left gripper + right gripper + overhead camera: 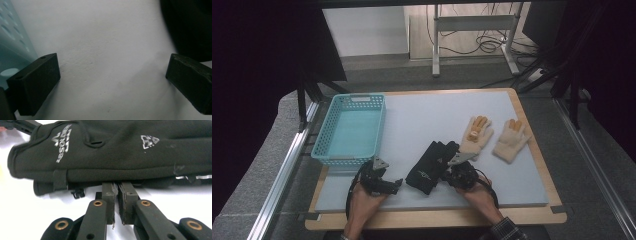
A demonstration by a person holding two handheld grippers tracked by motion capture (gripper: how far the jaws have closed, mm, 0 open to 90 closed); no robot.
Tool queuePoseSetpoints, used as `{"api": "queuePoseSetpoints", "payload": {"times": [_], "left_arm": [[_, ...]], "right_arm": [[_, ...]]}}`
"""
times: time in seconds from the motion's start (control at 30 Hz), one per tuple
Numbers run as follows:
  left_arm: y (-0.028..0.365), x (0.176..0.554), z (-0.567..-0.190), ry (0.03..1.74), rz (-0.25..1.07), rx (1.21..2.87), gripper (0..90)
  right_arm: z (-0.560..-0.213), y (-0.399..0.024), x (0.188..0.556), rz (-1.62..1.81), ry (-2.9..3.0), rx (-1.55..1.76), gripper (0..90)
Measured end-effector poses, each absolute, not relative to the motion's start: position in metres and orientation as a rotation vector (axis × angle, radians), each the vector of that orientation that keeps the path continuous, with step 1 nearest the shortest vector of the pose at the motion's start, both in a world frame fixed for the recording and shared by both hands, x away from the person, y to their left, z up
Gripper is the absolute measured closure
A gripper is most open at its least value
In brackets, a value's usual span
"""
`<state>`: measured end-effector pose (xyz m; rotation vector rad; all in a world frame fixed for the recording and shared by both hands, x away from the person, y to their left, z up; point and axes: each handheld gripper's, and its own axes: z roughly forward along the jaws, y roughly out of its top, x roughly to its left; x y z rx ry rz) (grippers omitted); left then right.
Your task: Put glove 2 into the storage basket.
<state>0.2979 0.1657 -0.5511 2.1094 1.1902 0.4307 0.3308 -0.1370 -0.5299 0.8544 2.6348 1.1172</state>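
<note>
A pair of black gloves (428, 169) with silver logos lies stacked on the pale mat (427, 112), near its front edge. In the right gripper view the black gloves (112, 152) stretch across the top. My right gripper (118, 187) is shut, its pads nearly together, and its tips touch the lower hem of the stack. I see no fabric between the pads. In the high view the right gripper (448, 171) sits at the gloves' right side. My left gripper (381, 175) rests low on the mat in front of the basket. Its jaws stand wide open over bare mat (100, 37), so the left gripper (112, 82) holds nothing.
A teal plastic basket (360, 96) stands at the mat's left, its wall (12, 37) close beside my left jaw. Two cream knitted gloves (476, 134) (511, 141) with orange fingertips lie palm-down at the right. A wooden table edge (437, 217) runs in front.
</note>
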Motion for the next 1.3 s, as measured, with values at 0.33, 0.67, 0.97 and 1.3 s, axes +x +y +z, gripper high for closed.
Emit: {"api": "queuePoseSetpoints", "payload": {"times": [0.33, 0.67, 0.97, 1.3], "left_arm": [[0.166, 0.298, -0.551, 1.200, 0.421, 2.106, 0.1], [0.166, 0.299, -0.552, 1.201, 0.415, 2.101, 0.0], [0.167, 0.299, -0.552, 1.202, 0.413, 2.101, 0.0], [0.167, 0.298, -0.551, 1.201, 0.412, 2.096, 0.5]], "right_arm": [[-0.517, -0.174, 0.327, 1.067, 2.513, 0.887, 67.1], [-0.516, -0.237, 0.333, 0.981, 2.348, 1.045, 36.4], [-0.530, -0.272, 0.337, 0.966, 2.274, 1.175, 18.4], [-0.531, -0.271, 0.336, 0.950, 2.260, 1.172, 17.5]]}}
